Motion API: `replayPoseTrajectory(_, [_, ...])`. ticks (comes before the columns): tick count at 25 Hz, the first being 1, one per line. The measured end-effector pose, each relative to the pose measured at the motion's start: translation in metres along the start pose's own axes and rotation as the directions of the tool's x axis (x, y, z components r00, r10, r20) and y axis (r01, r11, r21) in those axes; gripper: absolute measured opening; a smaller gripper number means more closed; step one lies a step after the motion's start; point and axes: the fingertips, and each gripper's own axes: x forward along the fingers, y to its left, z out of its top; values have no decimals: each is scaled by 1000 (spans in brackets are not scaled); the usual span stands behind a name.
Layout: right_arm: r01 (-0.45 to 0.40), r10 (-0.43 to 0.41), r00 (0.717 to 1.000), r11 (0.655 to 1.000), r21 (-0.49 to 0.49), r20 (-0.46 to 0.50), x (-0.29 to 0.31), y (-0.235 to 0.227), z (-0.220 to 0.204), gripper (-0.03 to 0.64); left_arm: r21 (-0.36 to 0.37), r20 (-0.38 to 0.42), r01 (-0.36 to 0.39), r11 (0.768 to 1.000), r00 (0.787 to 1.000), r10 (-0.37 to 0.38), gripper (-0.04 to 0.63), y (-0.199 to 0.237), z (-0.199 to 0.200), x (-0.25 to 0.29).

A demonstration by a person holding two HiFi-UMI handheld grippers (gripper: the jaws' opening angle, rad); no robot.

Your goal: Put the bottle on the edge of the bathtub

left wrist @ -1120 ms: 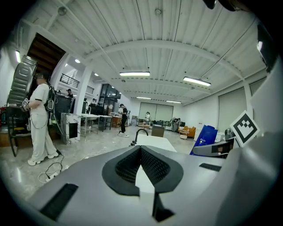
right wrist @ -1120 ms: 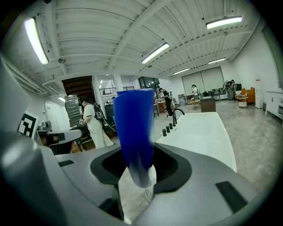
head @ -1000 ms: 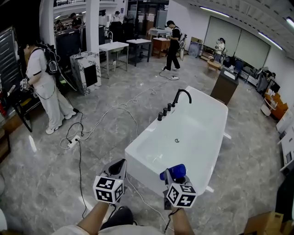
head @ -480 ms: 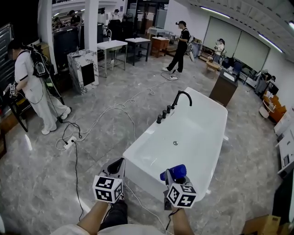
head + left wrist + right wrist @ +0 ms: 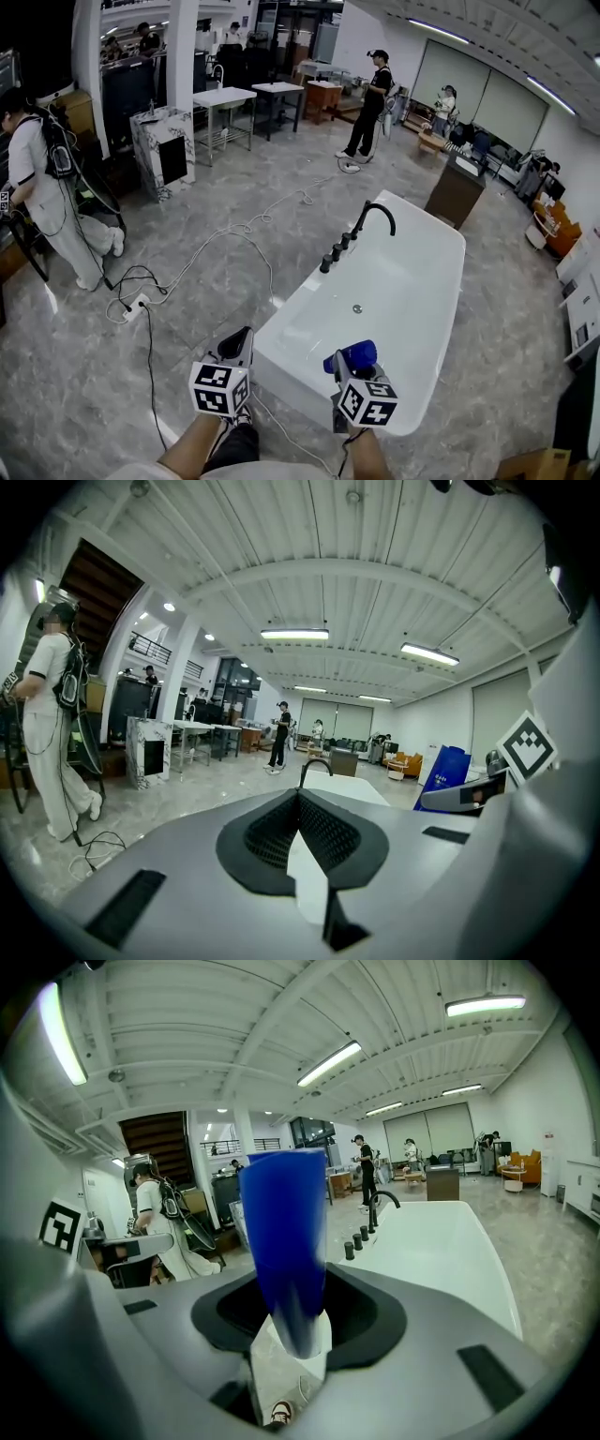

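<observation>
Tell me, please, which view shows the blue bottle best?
The right gripper view: the bottle fills the middle, close up, gripped between the jaws. The head view shows it small, from above, and the left gripper view shows only part of it, off to the right.

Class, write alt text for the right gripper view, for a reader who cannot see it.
A blue bottle, clamped in the right gripper, fills the middle of the view. Beyond it, to the right, stands a white bathtub with a black faucet on its left rim.
</observation>
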Motion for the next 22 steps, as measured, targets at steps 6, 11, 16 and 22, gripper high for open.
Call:
replayPoseTrajectory(6, [32,-32,999,999,1,-13,38,-5,18,175,-15,-1,22,1000,1000,-22,15,22,12,38])
replayPoseTrajectory(11, [36,-36,999,999,15,-2,77,-1,43,175,-11,-30,37,999,999,-37,15,45,19,72])
replayPoseTrajectory(16, [31,-31,1000,999,29,-5,116,9,53,175,-20,-49,62,998,997,-63,15,67,23,104])
replayPoseTrajectory(22, [59,-58,998,997,40,-25,155,12,60,175,-30,-76,89,996,993,-91,15,94,19,136])
